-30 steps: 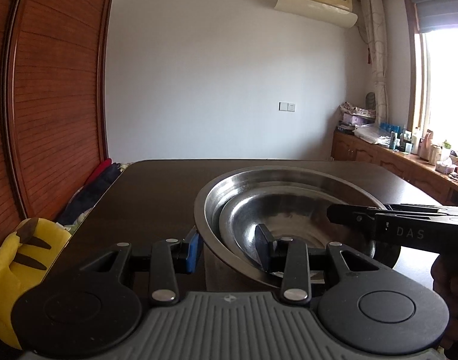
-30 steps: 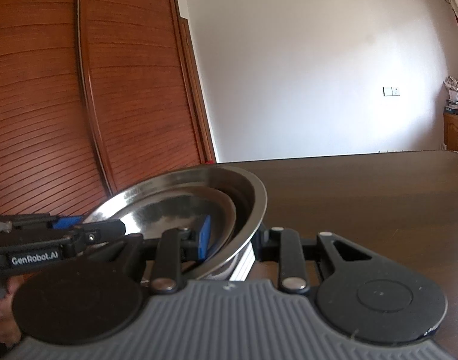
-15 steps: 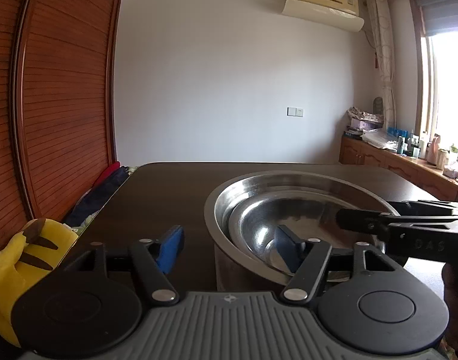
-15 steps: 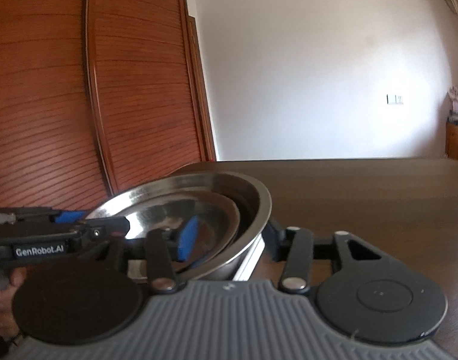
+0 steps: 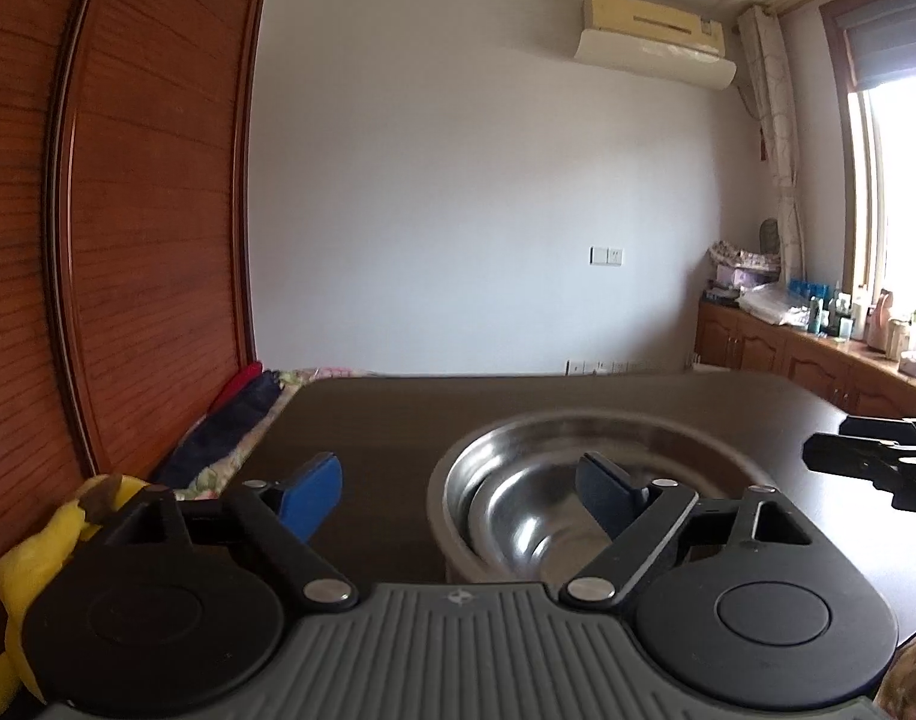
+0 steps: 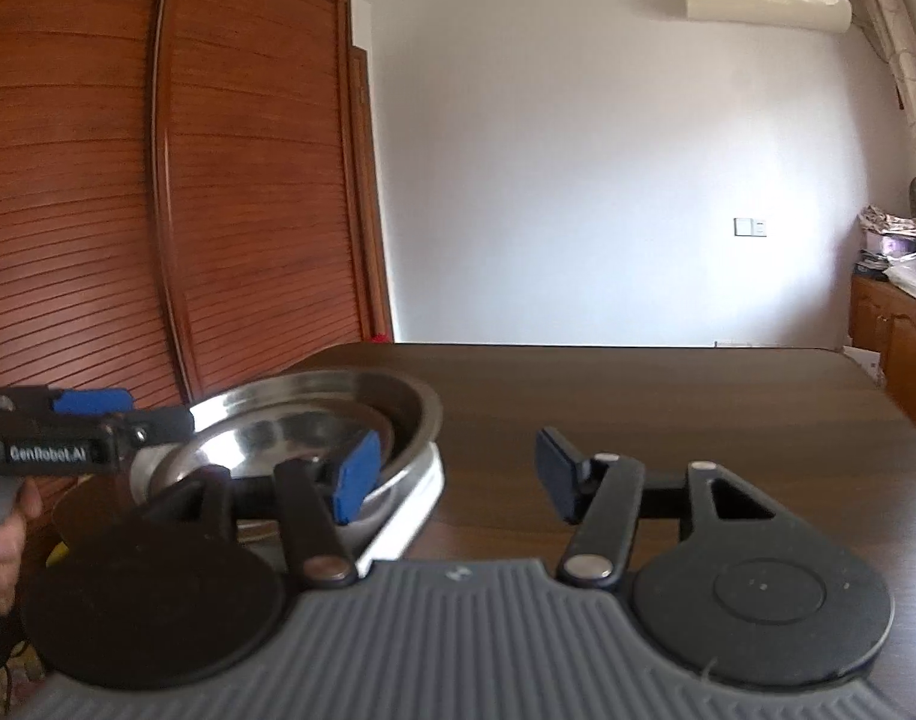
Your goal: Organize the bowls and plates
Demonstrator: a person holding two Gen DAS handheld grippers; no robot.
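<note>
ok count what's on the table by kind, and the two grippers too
Steel bowls: 2, a small bowl nested in a big bowl
Grippers: 2, left gripper and right gripper, both open
Total: 4

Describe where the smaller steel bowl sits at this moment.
The smaller steel bowl is nested inside the larger steel bowl on the dark table, lower right in the left wrist view and lower left in the right wrist view.
</note>
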